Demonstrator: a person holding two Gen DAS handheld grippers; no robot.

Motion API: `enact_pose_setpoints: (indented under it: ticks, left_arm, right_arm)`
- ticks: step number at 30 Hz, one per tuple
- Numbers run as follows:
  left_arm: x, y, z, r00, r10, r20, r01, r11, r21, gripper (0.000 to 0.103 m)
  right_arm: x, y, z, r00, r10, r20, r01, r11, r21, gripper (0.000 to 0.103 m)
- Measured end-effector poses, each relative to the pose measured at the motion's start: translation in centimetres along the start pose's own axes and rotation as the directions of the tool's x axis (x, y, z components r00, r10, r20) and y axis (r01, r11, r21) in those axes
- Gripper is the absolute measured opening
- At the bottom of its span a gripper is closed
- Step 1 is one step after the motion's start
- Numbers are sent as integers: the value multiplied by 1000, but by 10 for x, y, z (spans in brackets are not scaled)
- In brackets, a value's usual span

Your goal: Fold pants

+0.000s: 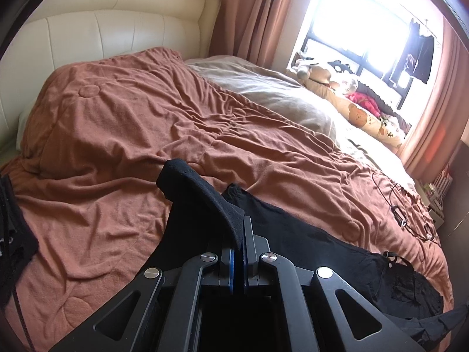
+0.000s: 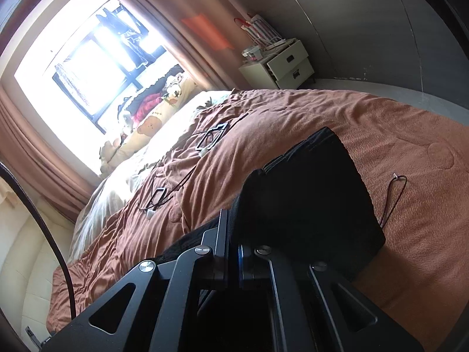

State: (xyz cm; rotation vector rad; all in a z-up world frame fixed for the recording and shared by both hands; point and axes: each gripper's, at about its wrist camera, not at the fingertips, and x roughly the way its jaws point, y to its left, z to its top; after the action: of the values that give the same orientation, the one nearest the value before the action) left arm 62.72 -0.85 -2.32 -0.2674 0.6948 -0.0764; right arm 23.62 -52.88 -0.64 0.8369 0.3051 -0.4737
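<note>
The black pants (image 1: pixel 307 234) lie on a rust-brown blanket (image 1: pixel 123 135) on the bed. My left gripper (image 1: pixel 241 228) is shut on an edge of the pants, and the cloth (image 1: pixel 199 187) stands up in a fold over the fingertips. In the right wrist view my right gripper (image 2: pixel 233 228) is shut on another part of the black pants (image 2: pixel 307 193), which drape as a dark slab over the blanket (image 2: pixel 381 123). The fingertips of both grippers are partly hidden by cloth.
Black cables and small devices (image 1: pixel 401 217) lie on the blanket, also in the right wrist view (image 2: pixel 211 139). A grey duvet (image 1: pixel 278 94), plush toys (image 1: pixel 360 108), a window with curtains, a cream headboard (image 1: pixel 96 32) and a white nightstand (image 2: pixel 281 64) surround the bed. Another dark garment (image 1: pixel 11 234) lies at the left.
</note>
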Motion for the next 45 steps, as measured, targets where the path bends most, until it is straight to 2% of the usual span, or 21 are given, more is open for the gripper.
enact_pose_setpoints:
  ticks: [8,19,23,33,36,37,39,40,41,42,43,44,45]
  left_arm:
    - [79,-17,10,995,20,-96,-19,1000,15,4]
    - [156,-16,8,980,68,-185,-68,998,3,4]
    - [173,-19,6,975,83,-205,-83,996,8,4]
    - [202,-35,12,969,108,-222,-100,994,51,4]
    - [211,-39,12,959,118,-256,-104,992,68,8]
    - [210,-39,12,959,107,-262,-93,994,63,13]
    - [204,-38,12,963,88,-256,-77,996,50,34]
    - [199,-37,13,966,86,-245,-77,996,47,57]
    - [192,-36,14,970,89,-226,-80,996,48,71]
    - [185,-36,15,975,92,-201,-83,995,55,72]
    - [178,-36,16,978,93,-186,-82,994,66,72]
    - [173,-35,17,979,93,-184,-81,994,75,73]
    - [168,-33,18,978,94,-187,-81,994,77,73]
  right_arm:
    - [50,13,7,998,-61,-27,61,998,22,1]
    - [111,19,18,989,-126,-71,129,991,35,1]
    - [130,19,21,986,-145,-86,149,988,37,1]
    - [146,20,30,982,-161,-94,167,984,62,1]
    - [151,22,28,982,-159,-106,165,984,60,1]
    - [151,22,27,980,-165,-115,173,983,64,2]
    - [150,25,27,978,-165,-128,172,984,48,11]
    - [148,27,25,975,-179,-133,184,982,28,28]
    - [144,30,24,973,-191,-132,195,981,16,50]
    - [140,32,26,975,-187,-118,190,982,11,60]
    - [131,35,24,980,-178,-88,178,984,-1,76]
    - [125,40,25,983,-172,-63,171,985,-14,81]
    - [117,44,24,986,-164,-37,163,986,-29,82]
